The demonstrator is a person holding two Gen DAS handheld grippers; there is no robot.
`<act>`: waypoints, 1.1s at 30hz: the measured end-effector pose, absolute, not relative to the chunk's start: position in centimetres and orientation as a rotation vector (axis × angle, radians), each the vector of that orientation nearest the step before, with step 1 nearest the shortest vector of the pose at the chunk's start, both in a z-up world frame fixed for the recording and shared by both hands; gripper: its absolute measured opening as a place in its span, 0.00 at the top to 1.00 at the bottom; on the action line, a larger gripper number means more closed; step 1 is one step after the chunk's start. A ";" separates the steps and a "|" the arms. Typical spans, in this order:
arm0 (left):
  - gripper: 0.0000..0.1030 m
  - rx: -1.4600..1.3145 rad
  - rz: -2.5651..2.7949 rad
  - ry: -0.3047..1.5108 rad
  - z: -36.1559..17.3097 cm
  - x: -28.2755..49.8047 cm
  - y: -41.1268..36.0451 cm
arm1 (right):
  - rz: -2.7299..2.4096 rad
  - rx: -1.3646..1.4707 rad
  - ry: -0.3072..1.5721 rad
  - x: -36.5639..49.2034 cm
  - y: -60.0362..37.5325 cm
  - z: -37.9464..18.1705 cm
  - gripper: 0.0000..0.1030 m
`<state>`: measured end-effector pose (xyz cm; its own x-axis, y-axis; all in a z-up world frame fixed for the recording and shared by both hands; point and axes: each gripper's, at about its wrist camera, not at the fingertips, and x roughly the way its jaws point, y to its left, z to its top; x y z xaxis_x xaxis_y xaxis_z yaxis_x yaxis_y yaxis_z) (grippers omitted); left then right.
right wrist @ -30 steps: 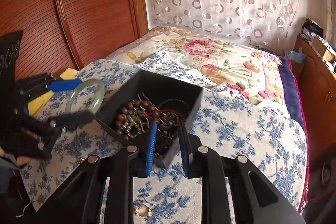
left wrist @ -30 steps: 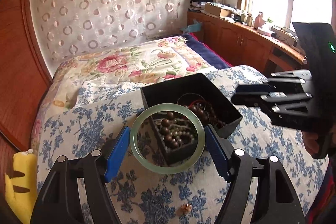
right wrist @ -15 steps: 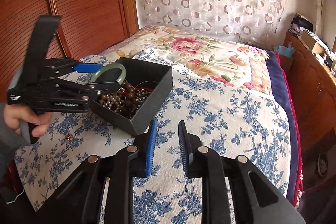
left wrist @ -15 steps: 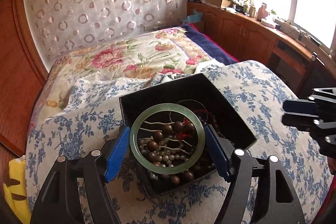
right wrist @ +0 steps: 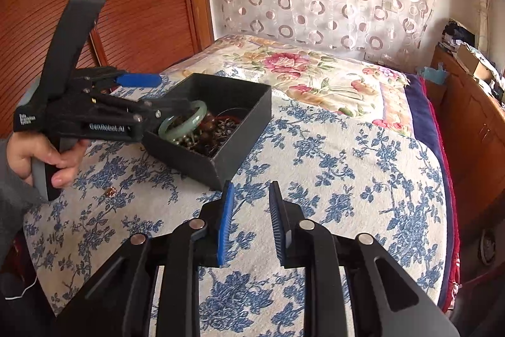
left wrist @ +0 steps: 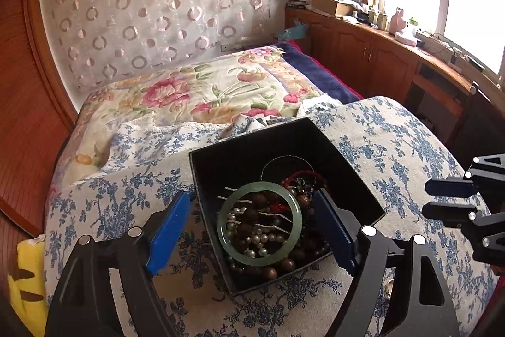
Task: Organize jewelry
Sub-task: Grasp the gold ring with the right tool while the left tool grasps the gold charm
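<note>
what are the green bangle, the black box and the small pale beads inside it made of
Green bangle: looks like jade or glass; pale, translucent, smooth and glossy. Black box: probably card or leatherette-covered board; matte, thin straight walls, sharp corners. Small pale beads: pearl-like with a soft sheen; real or imitation cannot be told.

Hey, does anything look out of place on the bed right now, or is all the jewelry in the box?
One small gold-coloured piece lies loose on the blue floral bedspread, outside the black box. The green bangle rests on the beads inside.
</note>
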<state>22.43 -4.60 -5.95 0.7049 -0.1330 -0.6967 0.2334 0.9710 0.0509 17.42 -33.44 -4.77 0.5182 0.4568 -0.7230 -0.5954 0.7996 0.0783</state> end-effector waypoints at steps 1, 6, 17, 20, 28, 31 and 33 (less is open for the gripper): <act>0.25 0.137 -0.204 0.757 -5.7 22.2 -4.4 | 0.641 -0.188 0.808 17.1 -33.3 -4.8 0.75; 0.25 0.117 -0.208 0.733 -4.5 20.0 -3.3 | 0.669 -0.219 0.816 15.1 -32.4 -5.7 0.67; 0.25 0.123 -0.230 0.761 -6.0 14.4 -1.2 | 0.724 -0.296 0.876 12.1 -29.7 -8.9 0.66; 0.25 0.115 -0.226 0.795 -7.3 13.5 -0.6 | 0.741 -0.310 0.872 11.7 -29.3 -9.0 0.66; 0.25 0.098 -0.239 0.853 -10.0 12.0 -0.3 | 0.710 -0.403 0.876 11.6 -28.2 -9.7 0.71; 0.25 0.095 -0.248 0.873 -10.8 11.7 -0.5 | 0.713 -0.391 0.882 11.5 -28.3 -9.7 0.74; 0.25 0.097 -0.256 0.879 -11.1 11.4 -0.8 | 0.715 -0.384 0.883 11.6 -28.4 -9.7 0.74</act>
<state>11.43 -0.76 -11.11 0.6099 -0.1820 -0.7713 0.2613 0.9650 -0.0211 11.56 -28.40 -9.72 0.4283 0.4049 -0.8079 -0.7055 0.7084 -0.0190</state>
